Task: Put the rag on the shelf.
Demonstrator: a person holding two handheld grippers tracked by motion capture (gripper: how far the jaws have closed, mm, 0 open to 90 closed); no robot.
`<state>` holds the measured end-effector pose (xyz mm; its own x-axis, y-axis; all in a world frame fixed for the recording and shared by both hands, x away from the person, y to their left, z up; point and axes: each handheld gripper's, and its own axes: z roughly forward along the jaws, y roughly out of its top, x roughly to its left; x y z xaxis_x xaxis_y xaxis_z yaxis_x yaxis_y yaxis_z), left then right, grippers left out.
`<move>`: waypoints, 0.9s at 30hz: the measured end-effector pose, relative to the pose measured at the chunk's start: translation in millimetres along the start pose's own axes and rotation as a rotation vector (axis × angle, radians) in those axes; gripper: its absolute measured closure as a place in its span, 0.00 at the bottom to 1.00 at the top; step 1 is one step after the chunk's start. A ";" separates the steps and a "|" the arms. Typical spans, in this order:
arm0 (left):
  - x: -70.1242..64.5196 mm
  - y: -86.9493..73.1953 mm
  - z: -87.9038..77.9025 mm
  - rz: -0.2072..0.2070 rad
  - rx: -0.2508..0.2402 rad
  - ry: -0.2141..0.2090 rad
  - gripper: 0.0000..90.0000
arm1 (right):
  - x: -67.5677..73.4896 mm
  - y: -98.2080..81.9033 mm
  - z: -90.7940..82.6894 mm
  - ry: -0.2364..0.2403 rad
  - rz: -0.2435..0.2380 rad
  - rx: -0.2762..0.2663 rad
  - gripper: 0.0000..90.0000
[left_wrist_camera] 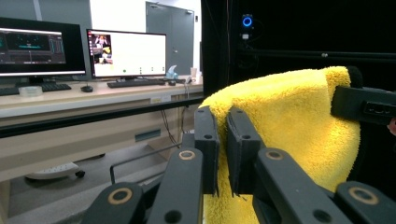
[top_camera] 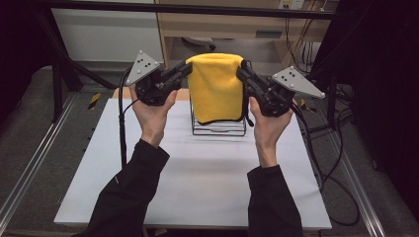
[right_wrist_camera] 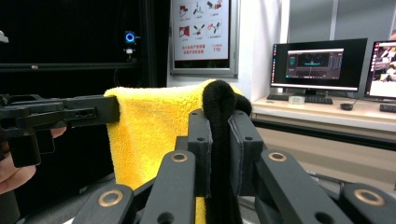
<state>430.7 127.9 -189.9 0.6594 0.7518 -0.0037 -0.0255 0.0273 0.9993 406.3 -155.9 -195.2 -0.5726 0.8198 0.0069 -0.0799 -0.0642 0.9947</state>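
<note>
A yellow towel (top_camera: 216,86) with a black edge hangs spread between my two grippers, above a wire rack (top_camera: 217,127). My left gripper (top_camera: 187,68) is shut on the towel's upper left corner. My right gripper (top_camera: 242,69) is shut on its upper right corner. In the left gripper view the jaws (left_wrist_camera: 223,116) pinch the yellow cloth (left_wrist_camera: 289,121), and the right gripper (left_wrist_camera: 364,105) holds the far corner. In the right gripper view the jaws (right_wrist_camera: 219,119) clamp the towel's black hem (right_wrist_camera: 219,100), and the left gripper (right_wrist_camera: 70,114) grips the far side of the towel (right_wrist_camera: 154,130).
The wire rack stands at the back middle of a white table (top_camera: 197,173). Cables trail from both grippers, the right one off the table's right edge (top_camera: 321,163). Desks with monitors (left_wrist_camera: 126,53) stand beyond the table.
</note>
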 end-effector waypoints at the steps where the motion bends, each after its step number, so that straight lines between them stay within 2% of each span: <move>1: 0.4 1.7 0.7 -0.002 -0.004 -0.001 0.93 | -0.4 1.7 0.7 0.000 0.000 -0.002 0.90; 10: 2.4 19.3 6.0 0.011 -0.042 0.001 0.93 | -2.8 19.3 7.5 -0.011 -0.021 -0.034 0.90; 15: 4.8 28.1 11.6 0.007 -0.060 -0.003 0.93 | -9.4 26.4 13.7 -0.011 -0.005 -0.058 0.90; 24: 12.8 43.8 23.8 0.029 -0.077 0.021 0.93 | -18.0 38.9 29.9 -0.023 -0.008 -0.076 0.90; 27: 15.6 46.3 27.2 0.022 -0.082 0.009 0.93 | -20.6 41.2 34.3 -0.024 -0.008 -0.078 0.90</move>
<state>460.3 123.0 -142.7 0.6509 0.7589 0.0175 -0.1015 0.0641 0.9928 442.8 -156.0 -150.9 -0.5522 0.8337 0.0021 -0.1482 -0.1007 0.9838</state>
